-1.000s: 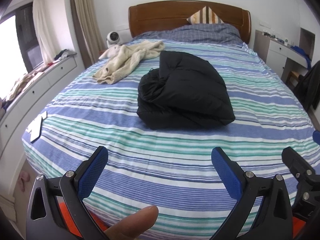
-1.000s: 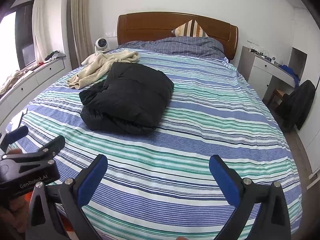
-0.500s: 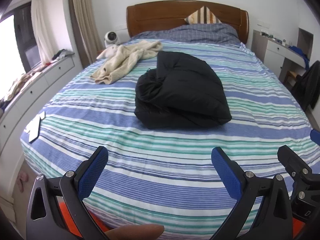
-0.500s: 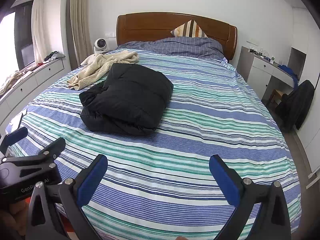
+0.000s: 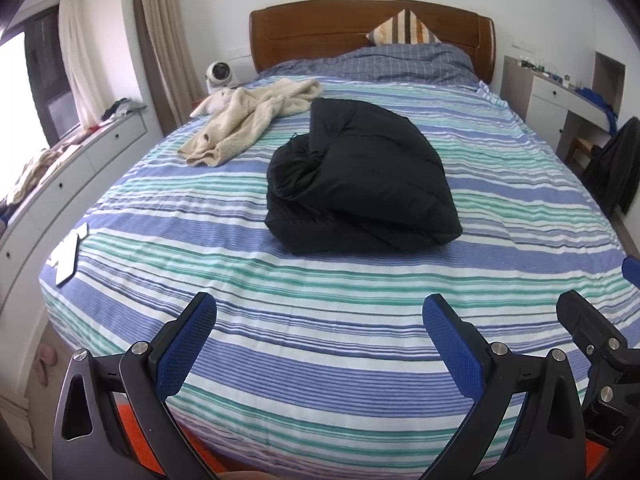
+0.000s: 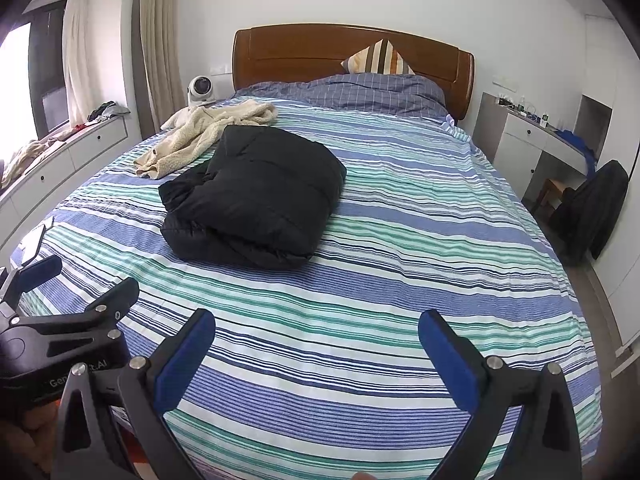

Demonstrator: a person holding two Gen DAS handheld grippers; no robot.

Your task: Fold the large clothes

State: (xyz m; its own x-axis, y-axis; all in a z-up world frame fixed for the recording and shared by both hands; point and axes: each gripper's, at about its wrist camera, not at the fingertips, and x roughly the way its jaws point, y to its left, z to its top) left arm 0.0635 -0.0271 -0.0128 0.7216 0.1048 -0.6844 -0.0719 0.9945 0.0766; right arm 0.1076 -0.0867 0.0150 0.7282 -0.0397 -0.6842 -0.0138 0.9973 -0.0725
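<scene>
A black puffy jacket (image 5: 360, 180) lies folded into a thick bundle in the middle of the striped bed (image 5: 320, 360); it also shows in the right wrist view (image 6: 256, 196). A cream fleece garment (image 5: 252, 120) lies crumpled at the far left of the bed, also in the right wrist view (image 6: 204, 136). My left gripper (image 5: 320, 344) is open and empty over the bed's near edge, well short of the jacket. My right gripper (image 6: 316, 352) is open and empty beside it, to the right. The left gripper shows at the left of the right wrist view (image 6: 60, 320).
A wooden headboard (image 5: 372, 28) and pillows stand at the far end. A white drawer unit (image 5: 60, 176) runs along the left. A white desk (image 6: 540, 140) and a dark bag on a chair (image 6: 592, 208) stand on the right. A white paper (image 5: 66, 256) lies at the bed's left edge.
Both grippers have drawn back slightly from the bed and stayed open. The thumb at the bottom of the left wrist view has dropped out of sight. The jacket has not moved.
</scene>
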